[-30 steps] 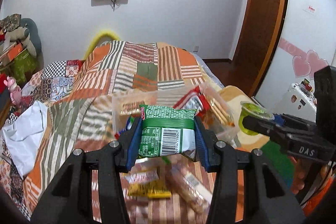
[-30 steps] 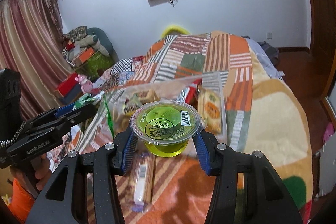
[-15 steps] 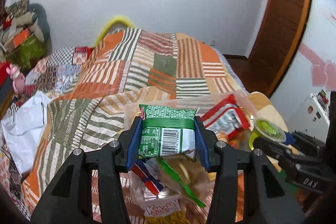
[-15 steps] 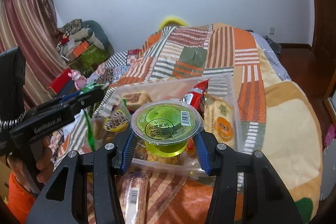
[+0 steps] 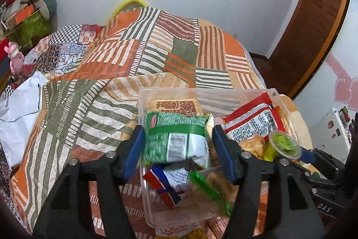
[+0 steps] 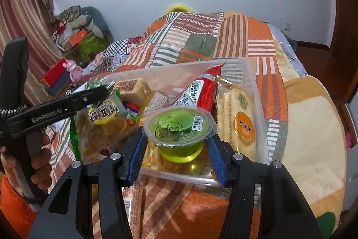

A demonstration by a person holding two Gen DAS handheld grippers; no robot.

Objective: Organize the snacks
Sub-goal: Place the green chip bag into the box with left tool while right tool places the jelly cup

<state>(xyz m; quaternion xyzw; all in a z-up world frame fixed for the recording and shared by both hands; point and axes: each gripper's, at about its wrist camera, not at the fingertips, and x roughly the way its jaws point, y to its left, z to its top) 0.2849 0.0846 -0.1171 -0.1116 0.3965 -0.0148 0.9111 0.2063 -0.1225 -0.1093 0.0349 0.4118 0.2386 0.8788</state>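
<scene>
A clear plastic bin (image 5: 143,109) of snacks sits on the patchwork bed; it also shows in the right wrist view (image 6: 252,82). My left gripper (image 5: 176,147) is open over the bin; the green snack bag (image 5: 176,138) sits blurred between the spread pads, slipping down. My right gripper (image 6: 176,145) is shut on a green jelly cup (image 6: 179,129), held just above the bin's near edge. The cup also shows in the left wrist view (image 5: 284,145). The bin holds a red packet (image 6: 201,91), a rice-cracker pack (image 6: 239,118) and a bag of fried snacks (image 6: 100,127).
The bed's striped quilt (image 5: 156,48) runs back to a white wall. A wrapped snack bar (image 6: 136,196) lies on the quilt in front of the bin. A white bag (image 5: 18,113) lies at the left. Boxes and a pink toy (image 6: 73,71) stand beside the bed.
Both grippers moved forward over the bin. The left jaws spread and let go of the green bag, which is dropping. The right gripper still holds the jelly cup, now lower.
</scene>
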